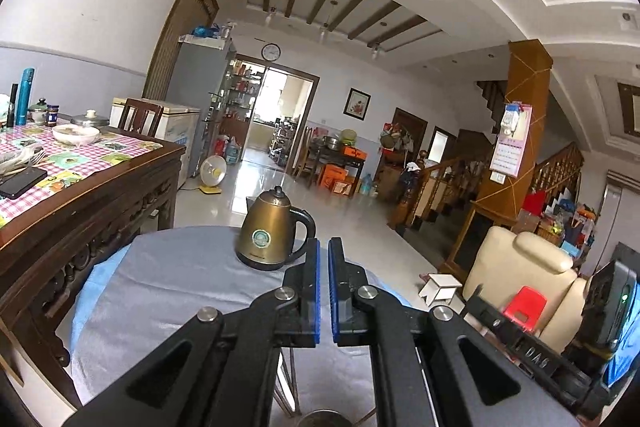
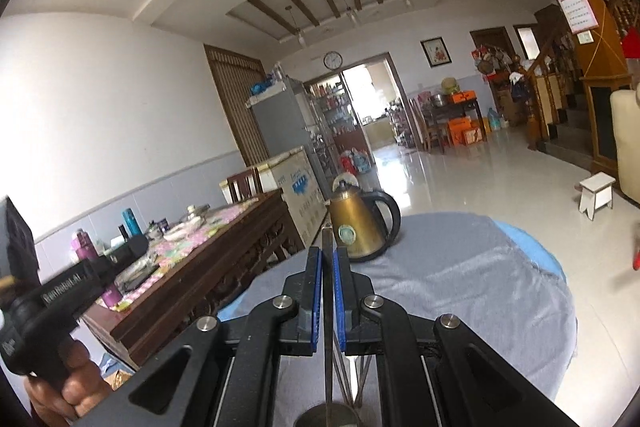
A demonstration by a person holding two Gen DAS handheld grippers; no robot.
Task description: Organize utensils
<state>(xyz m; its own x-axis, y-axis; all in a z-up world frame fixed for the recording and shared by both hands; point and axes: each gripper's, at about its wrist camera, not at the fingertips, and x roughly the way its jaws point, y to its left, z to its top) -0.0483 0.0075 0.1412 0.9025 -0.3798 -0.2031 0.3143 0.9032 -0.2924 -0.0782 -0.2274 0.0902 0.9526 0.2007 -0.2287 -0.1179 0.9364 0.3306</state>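
My right gripper (image 2: pixel 327 255) is shut on a thin metal utensil (image 2: pixel 327 307) that runs upright between its blue pads; its lower end reaches down to a round metal holder (image 2: pixel 327 414) at the bottom edge. More thin utensils (image 2: pixel 352 375) stand there. My left gripper (image 1: pixel 324 247) is shut with nothing between its blue pads. It hangs above the grey cloth of a round table (image 1: pixel 168 291). The holder's rim (image 1: pixel 320 419) and thin utensils (image 1: pixel 290 383) show below it. The left gripper's handle shows in the right wrist view (image 2: pixel 60 311), held in a hand.
A brass-coloured kettle (image 1: pixel 272 231) with a black handle stands at the far side of the round table; it also shows in the right wrist view (image 2: pixel 360 227). A dark wooden dining table (image 1: pixel 80 171) with dishes stands to the left. A cream armchair (image 1: pixel 520 275) and small white stool (image 1: pixel 440 287) are to the right.
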